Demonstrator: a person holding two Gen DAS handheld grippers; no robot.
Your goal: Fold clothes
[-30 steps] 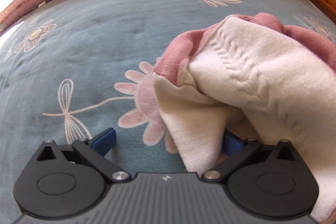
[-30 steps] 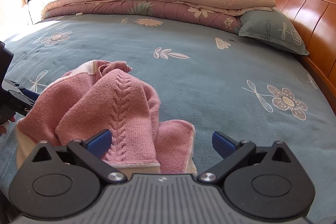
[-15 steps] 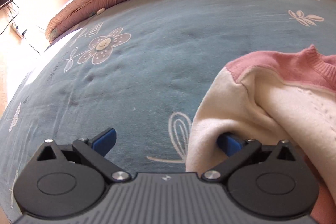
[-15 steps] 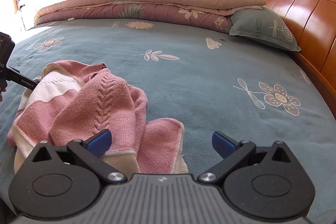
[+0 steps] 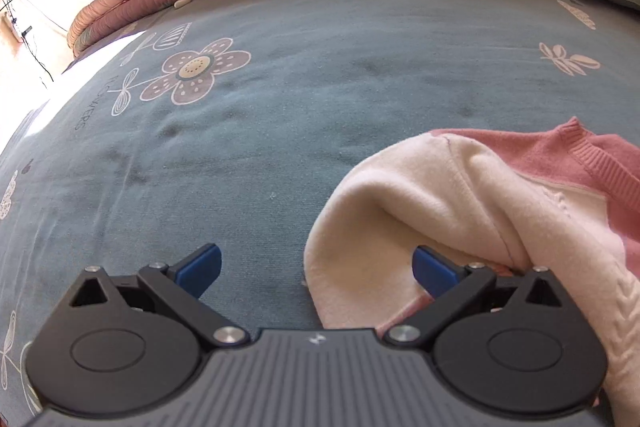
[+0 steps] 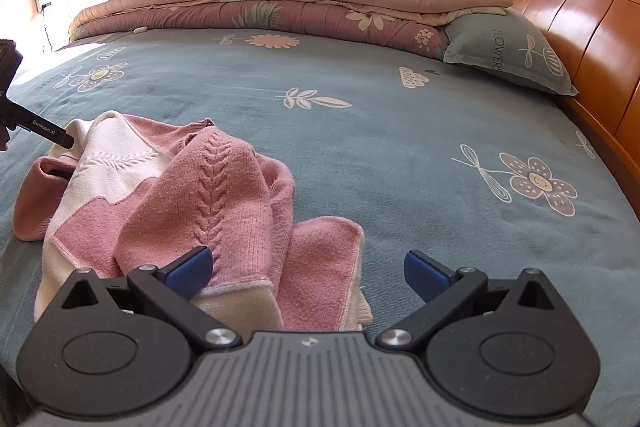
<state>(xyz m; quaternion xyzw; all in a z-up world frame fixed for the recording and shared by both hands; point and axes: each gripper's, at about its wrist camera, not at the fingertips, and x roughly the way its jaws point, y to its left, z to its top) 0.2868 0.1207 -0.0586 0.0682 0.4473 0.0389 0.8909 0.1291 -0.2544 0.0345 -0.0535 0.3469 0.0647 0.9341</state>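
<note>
Covering most of both views, the blue floral bedspread (image 6: pixel 380 155) is bare toward the wooden headboard (image 6: pixel 592 11). My pink-and-cream sweater (image 6: pixel 192 195) lies crumpled at its near left. Both grippers gape, clasping nothing: left gripper (image 5: pixel 316 267) half hidden by cream fabric, right gripper (image 6: pixel 308 269) over the hem.
</note>
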